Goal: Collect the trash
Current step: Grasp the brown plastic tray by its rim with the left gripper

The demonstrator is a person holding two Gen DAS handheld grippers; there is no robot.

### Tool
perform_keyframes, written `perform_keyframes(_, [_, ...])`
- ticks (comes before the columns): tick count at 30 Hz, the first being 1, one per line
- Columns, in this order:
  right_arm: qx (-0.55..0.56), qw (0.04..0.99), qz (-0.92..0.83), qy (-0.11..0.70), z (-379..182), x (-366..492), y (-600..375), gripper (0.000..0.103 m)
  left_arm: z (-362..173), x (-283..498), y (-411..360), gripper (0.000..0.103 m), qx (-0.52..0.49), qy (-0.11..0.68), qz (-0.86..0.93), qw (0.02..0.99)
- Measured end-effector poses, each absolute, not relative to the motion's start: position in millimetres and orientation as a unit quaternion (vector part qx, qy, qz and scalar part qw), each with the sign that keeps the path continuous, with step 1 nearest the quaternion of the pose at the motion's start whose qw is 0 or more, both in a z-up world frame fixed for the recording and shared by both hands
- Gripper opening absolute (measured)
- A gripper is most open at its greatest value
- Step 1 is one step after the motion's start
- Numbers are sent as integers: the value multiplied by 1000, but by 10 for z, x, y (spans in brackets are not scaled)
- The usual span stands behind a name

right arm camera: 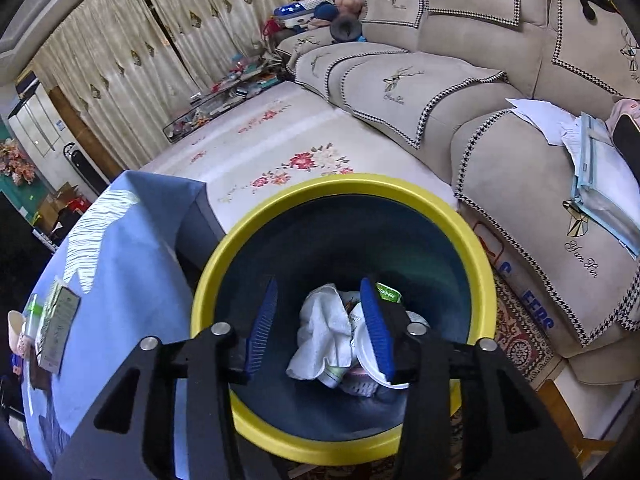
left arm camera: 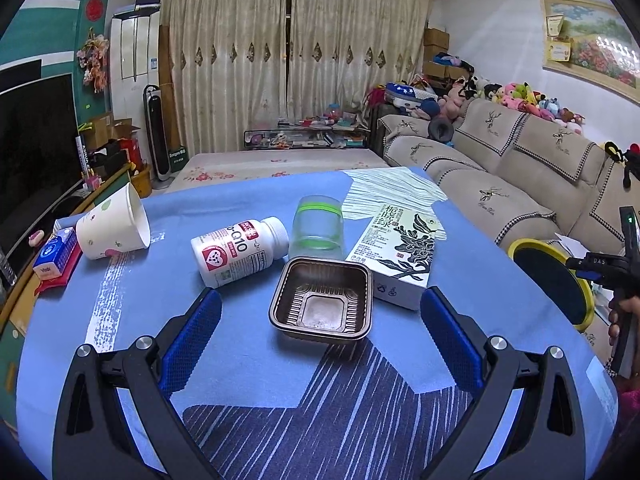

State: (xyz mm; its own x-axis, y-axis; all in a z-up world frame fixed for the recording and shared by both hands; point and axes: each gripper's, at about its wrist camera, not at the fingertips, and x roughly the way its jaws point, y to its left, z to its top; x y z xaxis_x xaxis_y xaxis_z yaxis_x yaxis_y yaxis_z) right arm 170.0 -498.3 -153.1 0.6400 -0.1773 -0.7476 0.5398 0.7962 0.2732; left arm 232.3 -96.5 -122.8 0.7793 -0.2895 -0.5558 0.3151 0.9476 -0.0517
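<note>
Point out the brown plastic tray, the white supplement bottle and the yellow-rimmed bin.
brown plastic tray [left arm camera: 322, 307], left wrist view, inner floor.
white supplement bottle [left arm camera: 236, 251], left wrist view, label.
yellow-rimmed bin [right arm camera: 280, 204], right wrist view, far rim.

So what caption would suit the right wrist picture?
Open blue-padded right gripper above a yellow-rimmed dark bin holding crumpled white tissue.
</note>
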Motion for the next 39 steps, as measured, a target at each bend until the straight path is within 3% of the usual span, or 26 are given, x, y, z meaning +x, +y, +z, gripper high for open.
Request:
perform_keyframes(13, [244, 886, -187, 348, -1419, 1551, -4843, 51, -1256, 2418, -1150, 94, 50, 316, -159, 934])
perform_keyframes(23, [256, 890, -179, 332, -1329, 1429, -4891, 51, -1453, 2758, -1397, 70, 96, 375, -169, 906])
perform_keyframes(31, [260, 889, -177, 332, -1337, 1421, -4889, 52, -1546, 2911, -1535, 57, 121, 391, -173, 896])
perform_keyframes(39, [264, 889, -175, 331, -1348, 1404, -4890, 52, -1661, 3004, -1622, 24, 131, 412, -170, 886])
